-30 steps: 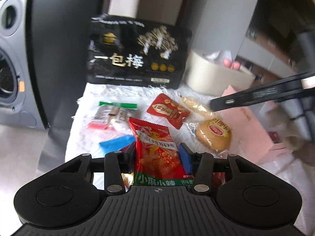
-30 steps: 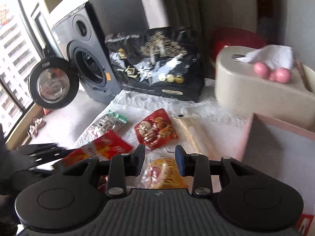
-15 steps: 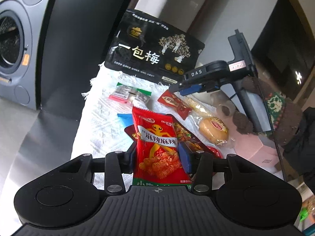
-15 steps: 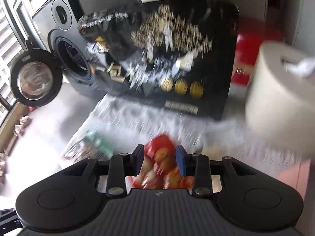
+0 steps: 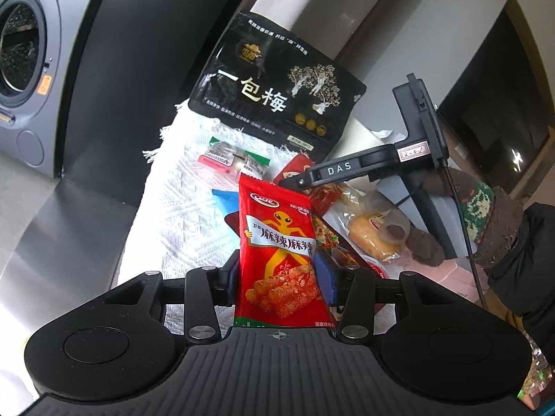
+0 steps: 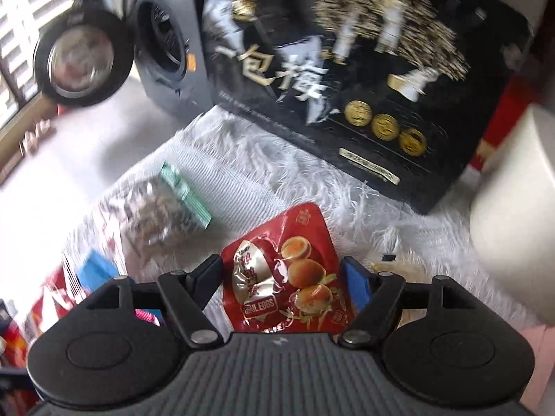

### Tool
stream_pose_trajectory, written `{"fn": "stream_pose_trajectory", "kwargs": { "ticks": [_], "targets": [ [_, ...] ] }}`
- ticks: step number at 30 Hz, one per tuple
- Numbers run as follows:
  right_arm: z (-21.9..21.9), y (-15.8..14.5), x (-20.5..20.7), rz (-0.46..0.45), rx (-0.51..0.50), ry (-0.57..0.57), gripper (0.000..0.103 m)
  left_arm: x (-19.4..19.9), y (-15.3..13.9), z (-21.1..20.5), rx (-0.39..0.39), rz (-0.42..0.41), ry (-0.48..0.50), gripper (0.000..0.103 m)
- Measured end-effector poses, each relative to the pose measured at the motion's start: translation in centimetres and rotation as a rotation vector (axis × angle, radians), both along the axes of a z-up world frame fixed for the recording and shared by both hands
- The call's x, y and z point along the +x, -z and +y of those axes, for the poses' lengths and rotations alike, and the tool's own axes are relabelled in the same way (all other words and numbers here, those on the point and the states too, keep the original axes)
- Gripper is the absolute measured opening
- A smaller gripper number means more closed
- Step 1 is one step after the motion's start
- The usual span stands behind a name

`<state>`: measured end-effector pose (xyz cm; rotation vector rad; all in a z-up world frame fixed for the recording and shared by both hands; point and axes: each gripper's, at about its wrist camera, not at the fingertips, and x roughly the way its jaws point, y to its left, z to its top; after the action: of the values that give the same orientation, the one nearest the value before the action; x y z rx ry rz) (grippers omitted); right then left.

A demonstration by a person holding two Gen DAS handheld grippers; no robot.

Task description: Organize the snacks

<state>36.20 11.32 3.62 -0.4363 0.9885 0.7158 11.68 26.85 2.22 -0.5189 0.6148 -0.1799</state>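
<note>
My left gripper (image 5: 277, 277) is shut on a red spicy-stick snack packet (image 5: 277, 242), held upright above the white cloth (image 5: 173, 215). My right gripper (image 6: 281, 274) points steeply down with its jaws opening. A red quail-egg packet (image 6: 284, 270) lies flat on the cloth (image 6: 242, 173) between the fingers, and the pads stand just clear of its edges. In the left wrist view the right gripper (image 5: 298, 182) hangs over that egg packet (image 5: 295, 170), held by a gloved hand (image 5: 426, 246).
A big black bag (image 6: 364, 79) leans at the cloth's far end. A clear green-edged packet (image 6: 166, 208), a blue packet (image 6: 99, 267) and a wrapped bun (image 5: 367, 232) lie on the cloth. A cream tissue box (image 6: 513, 208) stands right, a washing machine (image 6: 163, 45) left.
The right gripper came forward and down over the red egg packet, and its jaws widened around it. The left gripper shifted and rolled with the red snack packet still in its grip.
</note>
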Motion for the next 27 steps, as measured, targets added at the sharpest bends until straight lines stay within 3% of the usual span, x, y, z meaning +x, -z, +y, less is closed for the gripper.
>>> {"fn": "stream_pose_trajectory", "kwargs": {
  "ticks": [3,7,12,15,19,24,27],
  "targets": [
    [-0.5,-0.2,0.4,0.034,0.019,0.023,0.076,-0.1,-0.2,-0.1,0.009,-0.011,-0.01,0.047],
    [-1.9,-1.3,-0.2,0.048,0.056,0.032,0.068,-0.6,-1.1,-0.5,0.015,-0.029,-0.005,0.043],
    [-4.5,-5.5,-3.6,-0.007,0.152,0.0,0.067,-1.4,-3.0,-1.7,0.037,-0.066,0.002,0.02],
    [-6.4,-8.4,-5.6,-0.014,0.247,0.002,0.067,-1.8,-4.0,-3.1,0.075,-0.074,0.026,0.019],
    [-8.7,-10.5,-9.0,-0.023,0.3,-0.031,0.067,-1.7,-4.5,-5.9,0.207,-0.012,0.053,0.019],
    [-12.2,-9.1,-13.3,0.044,0.294,-0.038,0.067,-0.9,-3.4,-8.5,0.356,0.073,0.084,0.029],
    [-14.3,-7.1,-15.6,0.099,0.281,-0.021,0.067,-1.3,-3.6,-9.4,0.36,0.06,0.123,0.031]
  ]
}}
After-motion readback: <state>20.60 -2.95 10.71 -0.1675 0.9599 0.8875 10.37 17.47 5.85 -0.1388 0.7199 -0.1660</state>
